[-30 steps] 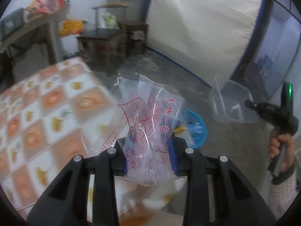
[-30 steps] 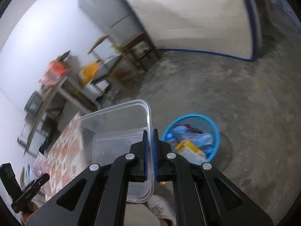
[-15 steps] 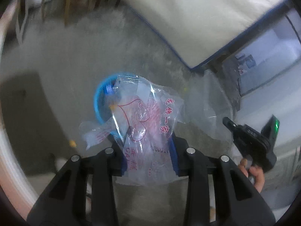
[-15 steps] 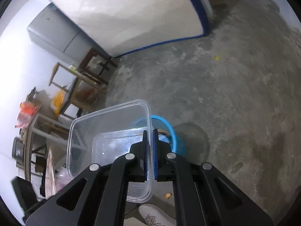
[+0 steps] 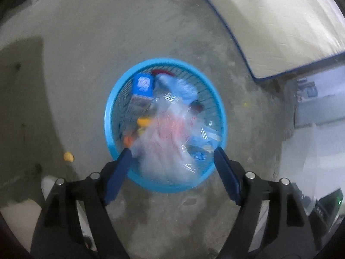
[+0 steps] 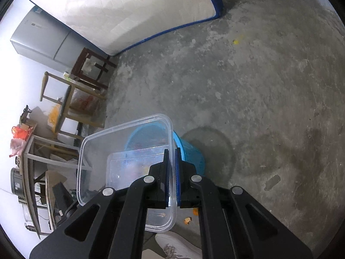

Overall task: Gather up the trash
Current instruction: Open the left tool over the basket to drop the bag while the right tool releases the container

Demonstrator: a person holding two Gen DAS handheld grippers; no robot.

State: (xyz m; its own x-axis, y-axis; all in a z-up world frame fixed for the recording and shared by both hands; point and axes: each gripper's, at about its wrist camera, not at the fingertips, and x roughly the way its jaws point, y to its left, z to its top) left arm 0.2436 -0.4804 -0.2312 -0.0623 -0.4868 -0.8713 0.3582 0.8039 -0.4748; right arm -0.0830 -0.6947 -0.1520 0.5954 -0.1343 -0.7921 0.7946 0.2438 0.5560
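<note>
Left claw over the blue bin, bag dropping in, right claw clenched on the tub

My left claw [image 5: 172, 157] is pointing down at the blue trash basket [image 5: 112, 129] on the concrete floor [image 5: 86, 43], jaws opening wide w/ the clear plastic bag [image 5: 168, 149] (red print, blurry) between them but pads not touching it; it's inside the basket rim, on top of other trash incl. a blue carton [image 5: 142, 90] by the far-left rim. Small orange scrap [image 5: 68, 156] on the floor just left of the basket. My right claw [image 6: 171, 172] is clamped on the wall of a clear plastic container [image 6: 120, 151], tipped on its side, open face twd the left; basket shows thru and behind it. White mattress [image 6: 120, 10] leans on the far wall, grey fridge [image 6: 41, 41] + wooden chairs left of it. Someone's white shoe [image 6: 172, 248] at the bottom edge.
</note>
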